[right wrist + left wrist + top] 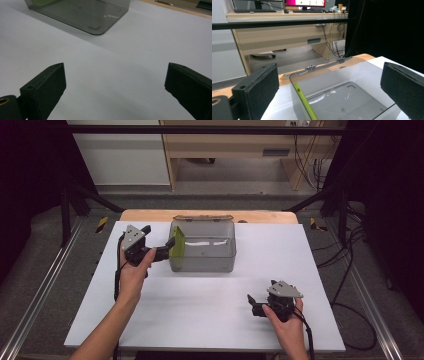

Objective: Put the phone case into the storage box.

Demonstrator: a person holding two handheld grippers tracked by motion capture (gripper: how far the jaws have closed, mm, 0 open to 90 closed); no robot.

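Observation:
A clear grey-tinted plastic box (pixel 205 251) stands at the table's back centre, its lid (pixel 202 218) hinged open behind it. A flat yellow-green piece (pixel 179 245) leans upright against the inside of the box's left wall. A hand holds my left gripper (pixel 169 246) open at that left wall. In the left gripper view the green piece (pixel 305 102) and the box rim (pixel 324 72) lie between the wide-apart jaws, untouched. My right gripper (pixel 251 304) rests low near the table's front right, open over bare white tabletop (pixel 112 75), with the box corner (pixel 95 27) farther off.
The white table (pixel 150 320) has a wooden strip (pixel 150 215) along its far edge. Behind stand a wooden desk (pixel 240 145) and black frame bars (pixel 200 129). Cables (pixel 350 270) trail on the floor to the right.

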